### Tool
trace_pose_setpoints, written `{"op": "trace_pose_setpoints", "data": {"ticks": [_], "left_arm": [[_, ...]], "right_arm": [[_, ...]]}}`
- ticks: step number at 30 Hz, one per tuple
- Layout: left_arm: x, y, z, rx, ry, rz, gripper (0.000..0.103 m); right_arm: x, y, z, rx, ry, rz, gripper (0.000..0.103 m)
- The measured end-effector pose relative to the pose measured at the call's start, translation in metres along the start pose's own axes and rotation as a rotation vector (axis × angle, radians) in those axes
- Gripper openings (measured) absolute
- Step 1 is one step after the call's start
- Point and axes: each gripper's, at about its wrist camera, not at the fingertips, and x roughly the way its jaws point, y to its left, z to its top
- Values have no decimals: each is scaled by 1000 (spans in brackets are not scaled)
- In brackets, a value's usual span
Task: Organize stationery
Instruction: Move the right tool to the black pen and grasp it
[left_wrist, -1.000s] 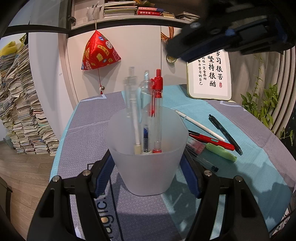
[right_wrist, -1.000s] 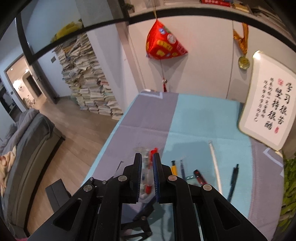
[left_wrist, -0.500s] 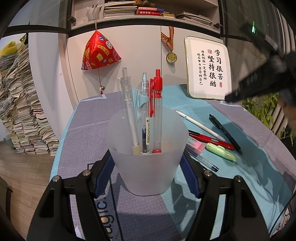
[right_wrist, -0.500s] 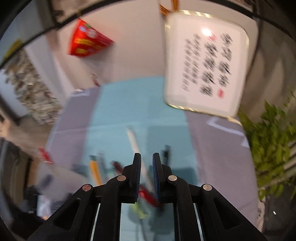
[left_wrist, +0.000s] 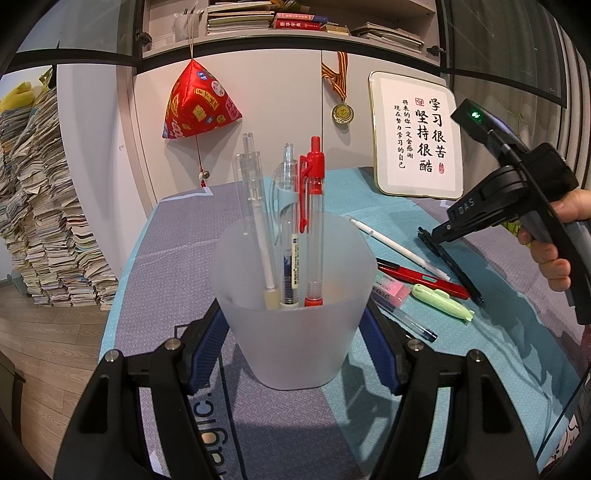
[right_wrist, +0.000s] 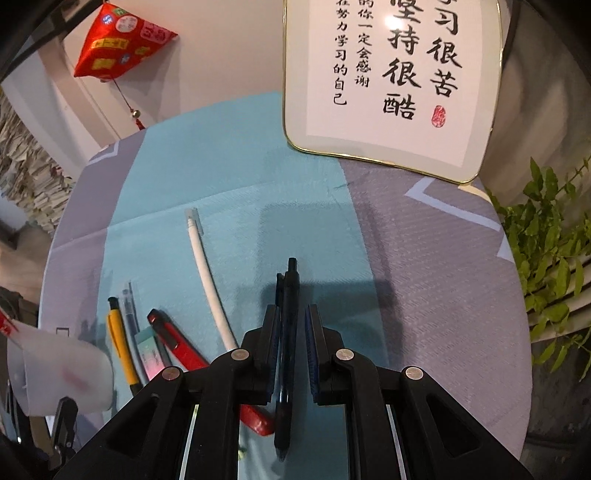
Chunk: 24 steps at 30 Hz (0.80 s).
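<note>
Three pens already stand in the frosted translucent plastic cup (left_wrist: 295, 306): a clear-barrelled pen with a white refill (left_wrist: 258, 221), a clear pen with a pale blue clip (left_wrist: 289, 236) and a clear pen with a red clip and plunger (left_wrist: 313, 221). The left gripper (left_wrist: 295, 332) has its fingers (left_wrist: 207, 343) closed against both sides of the cup, which rests on the counter (left_wrist: 184, 236) towards its near left edge. Still loose on the counter, to the right of the cup, are a slim white pen (right_wrist: 208, 280), a red pen (left_wrist: 421, 275), a pink eraser (left_wrist: 393, 291), a pale green highlighter (left_wrist: 441, 297), a clear pen with a dark tip (left_wrist: 410, 321) and a yellow-barrelled pen (right_wrist: 120, 343), the last seen only in the right wrist view. A black pen (right_wrist: 288, 332) lies furthest right of the group, towards the counter's middle. The right gripper (right_wrist: 290, 343), carried in a person's hand (left_wrist: 554, 251), points steeply down over it, its fingers (right_wrist: 269, 343) drawn nearly shut with a narrow gap; the black pen lies in that gap, but the pads do not appear to press on it. In my judgement the task is under halfway: three items stowed, seven outstanding, with the black pen next in line.
</note>
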Motion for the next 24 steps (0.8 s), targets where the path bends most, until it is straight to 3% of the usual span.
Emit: {"op": "trace_pose_setpoints", "data": {"ticks": [3,5,6,19,22,24], "left_arm": [[0,0,0,0,0,0,69],[0,0,0,0,0,0,69],[0,0,0,0,0,0,69],[0,0,0,0,0,0,69],[0,0,0,0,1,-1,69],[0,0,0,-1,2,-1,69]], "right_arm": [[7,1,2,1,13,-2,17],[10,2,4,-1,14,-4,28],[11,2,4,0,10,-3,29],[22,8,13,-19,4,-48,29],[23,13,14,-39,-4,-72,17],[20,11,13,-16,-4,-28,17]]}}
